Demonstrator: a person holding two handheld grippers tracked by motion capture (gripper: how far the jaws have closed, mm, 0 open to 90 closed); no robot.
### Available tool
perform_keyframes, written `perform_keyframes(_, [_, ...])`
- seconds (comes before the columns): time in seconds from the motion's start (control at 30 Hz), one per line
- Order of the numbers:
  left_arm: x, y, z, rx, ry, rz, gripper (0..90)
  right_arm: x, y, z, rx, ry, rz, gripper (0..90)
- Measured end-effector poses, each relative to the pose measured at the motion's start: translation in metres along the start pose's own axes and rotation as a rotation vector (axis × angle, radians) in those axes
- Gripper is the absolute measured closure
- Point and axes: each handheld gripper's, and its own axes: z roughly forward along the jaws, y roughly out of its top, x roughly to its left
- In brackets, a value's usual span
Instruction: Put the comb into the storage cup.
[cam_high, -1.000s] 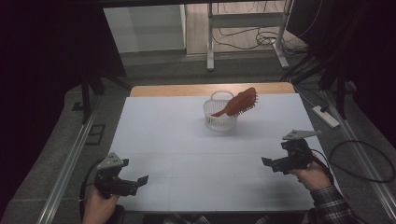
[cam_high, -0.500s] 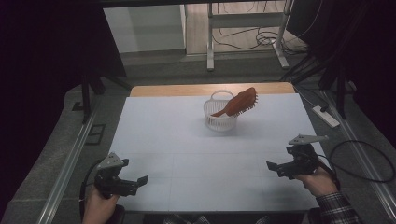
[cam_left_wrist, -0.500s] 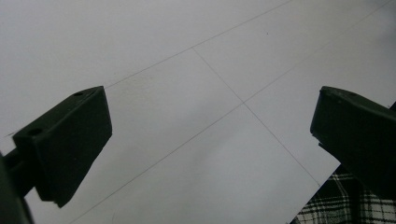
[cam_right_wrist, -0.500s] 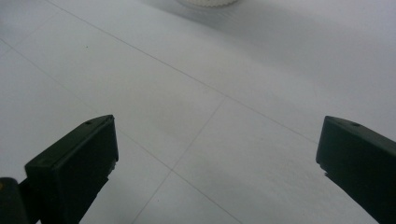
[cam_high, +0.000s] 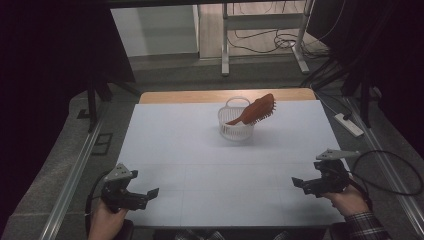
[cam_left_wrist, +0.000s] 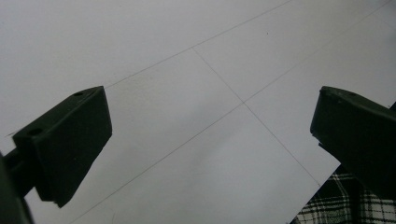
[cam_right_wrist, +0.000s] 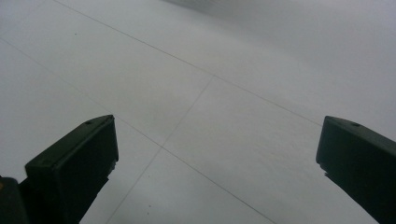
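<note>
A: Where is the brush?

B: Your brown hairbrush (cam_high: 256, 112) stands tilted in the white basket (cam_high: 235, 126), handle down inside and bristled head leaning out over the right rim. The basket sits toward the far middle of the pale surface (cam_high: 200, 150), well apart from both of your hands.

A: Any writing on them?

B: No lettering on the brush or basket can be made out from the high view; both are too small. The surface carries just thin grid lines.

A: And my claws?

B: Your left claw (cam_high: 150, 194) hovers at the near left corner of the surface, jaws spread wide and holding nothing; in the left gripper view (cam_left_wrist: 210, 135) bare surface lies between them, with a bit of plaid sleeve (cam_left_wrist: 327, 210) at the lower right. Your right claw (cam_high: 298, 182) sits at the near right edge, pointing inward, jaws likewise wide apart and empty, as the right gripper view (cam_right_wrist: 215, 158) shows. A cable (cam_high: 395, 170) loops from it off the right side.
</note>
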Motion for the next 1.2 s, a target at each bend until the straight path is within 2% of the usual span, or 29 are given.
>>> perform_keyframes(1.2, [0.000, 0.000, 0.000, 0.001, 0.001, 0.001, 0.0, -0.001, -0.025, -0.024, 0.016, -0.070, 0.042, 0.0])
